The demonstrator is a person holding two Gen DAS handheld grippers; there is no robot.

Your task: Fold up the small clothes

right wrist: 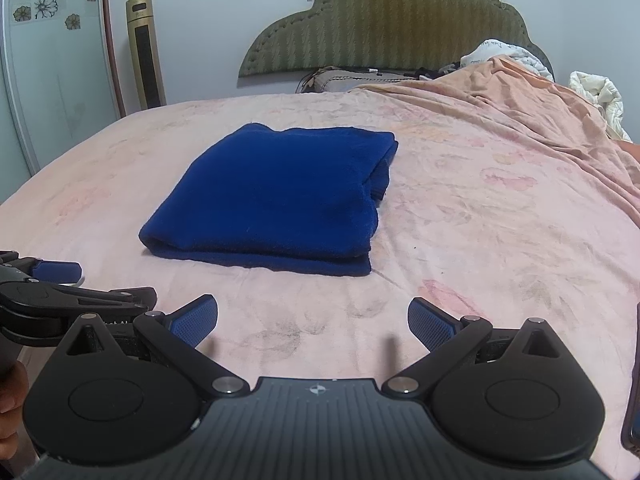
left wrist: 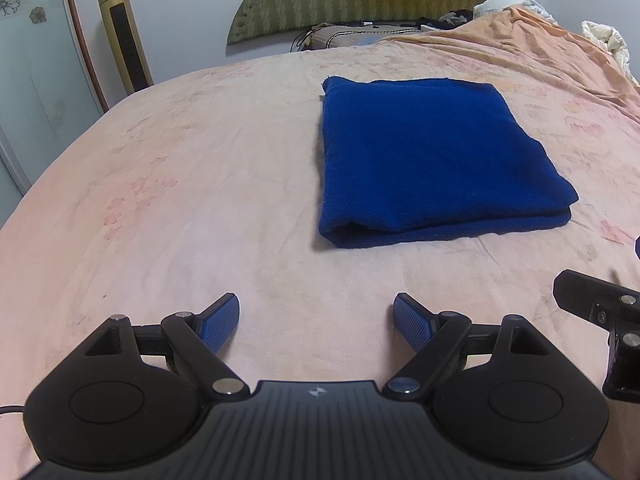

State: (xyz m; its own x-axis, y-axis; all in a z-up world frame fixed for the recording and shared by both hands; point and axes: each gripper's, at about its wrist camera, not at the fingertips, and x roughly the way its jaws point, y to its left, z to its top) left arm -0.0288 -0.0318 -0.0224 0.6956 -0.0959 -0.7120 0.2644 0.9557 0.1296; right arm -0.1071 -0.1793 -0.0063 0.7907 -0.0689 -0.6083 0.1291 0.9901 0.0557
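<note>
Near edge: left gripper [left wrist: 316,322] and right gripper [right wrist: 312,322] side by side, jaws wide, nothing between the pads, both clear of the cloth. Beyond, at 12 o'clock: blue garment [right wrist: 276,196] flat on the pink bedsheet [right wrist: 480,240], already a neat layered square, rolled fold nearest. Folding step looks finished, or one halving left. Next move likely calls for pinching the near corners. Far: green headboard [right wrist: 384,24].

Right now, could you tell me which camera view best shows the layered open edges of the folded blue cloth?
The right wrist view: the blue cloth shows its stacked layers along the right side and front edge. The left wrist view shows the same cloth mostly as a flat top, with only the front fold visible.
</note>
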